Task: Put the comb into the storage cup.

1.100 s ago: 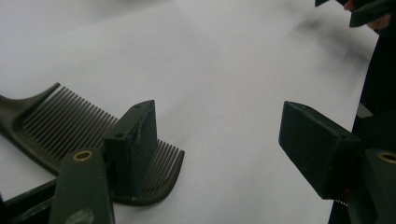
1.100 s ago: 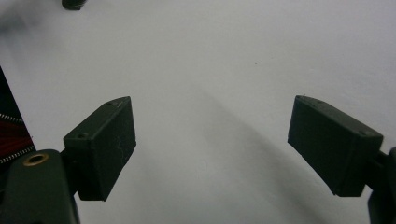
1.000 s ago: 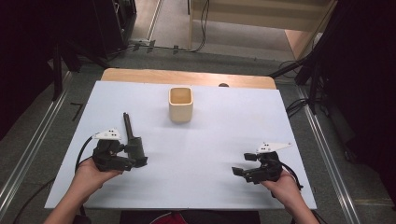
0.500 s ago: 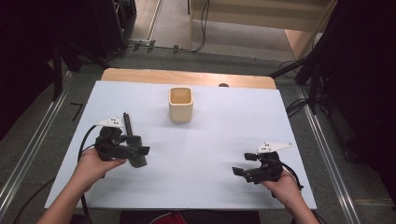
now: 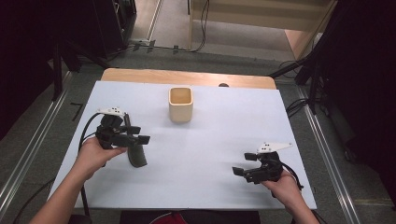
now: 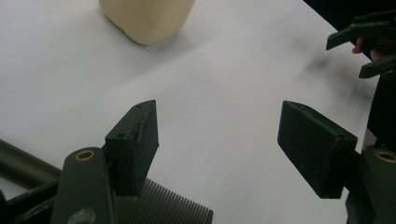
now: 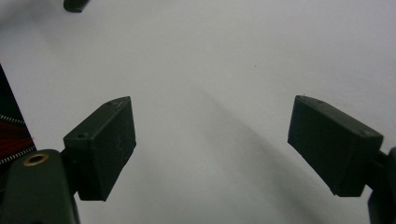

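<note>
A dark brush-like tool point(image 5: 136, 156) with a ribbed head point(image 6: 163, 211) and a round handle point(image 6: 21, 163) lies on the white table at the left. My left gripper point(image 5: 140, 134) hovers just over it, open, with nothing between its jaws point(image 6: 217, 142). A beige square cup point(image 5: 180, 104) stands upright at the table's middle back, ahead of the left gripper point(image 6: 147, 18). My right gripper point(image 5: 243, 164) rests near the front right, open and empty point(image 7: 210, 140), and also appears far off in the left gripper view point(image 6: 364, 46).
The white tabletop point(image 5: 224, 126) has bare room between the two grippers. A wooden strip point(image 5: 187, 77) runs along the far edge. Cables trail from both grippers. A small dark shape point(image 7: 77, 4) sits at the top left of the right gripper view.
My left gripper has lifted away from me and swung its jaws rightward over the dark tool. The right gripper has stayed put.
</note>
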`<control>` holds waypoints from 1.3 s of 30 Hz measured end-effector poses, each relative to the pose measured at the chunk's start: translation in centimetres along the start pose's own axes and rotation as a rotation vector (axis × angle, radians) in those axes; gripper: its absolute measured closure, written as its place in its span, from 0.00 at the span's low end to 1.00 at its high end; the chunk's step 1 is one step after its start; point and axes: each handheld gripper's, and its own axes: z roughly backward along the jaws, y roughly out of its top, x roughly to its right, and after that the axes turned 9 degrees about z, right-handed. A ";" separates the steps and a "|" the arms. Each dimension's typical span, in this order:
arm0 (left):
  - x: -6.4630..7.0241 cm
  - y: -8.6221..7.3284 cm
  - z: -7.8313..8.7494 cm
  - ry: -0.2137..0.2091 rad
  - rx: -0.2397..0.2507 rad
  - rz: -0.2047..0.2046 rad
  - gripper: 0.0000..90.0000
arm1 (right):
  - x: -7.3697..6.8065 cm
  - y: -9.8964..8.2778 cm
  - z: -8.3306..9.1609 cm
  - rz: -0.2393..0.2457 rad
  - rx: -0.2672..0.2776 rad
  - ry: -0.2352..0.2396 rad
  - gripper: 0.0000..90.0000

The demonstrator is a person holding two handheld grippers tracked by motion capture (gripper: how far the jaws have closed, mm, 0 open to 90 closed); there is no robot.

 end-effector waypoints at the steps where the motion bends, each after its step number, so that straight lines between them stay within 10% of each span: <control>1: -0.1 0.2 0.0 0.001 0.001 0.001 0.33 | 0.0 0.0 0.0 -0.002 0.000 0.001 0.15; 39: -3.5 5.1 -0.8 0.050 0.014 -0.013 0.34 | -0.1 0.1 0.1 0.005 0.002 0.007 0.15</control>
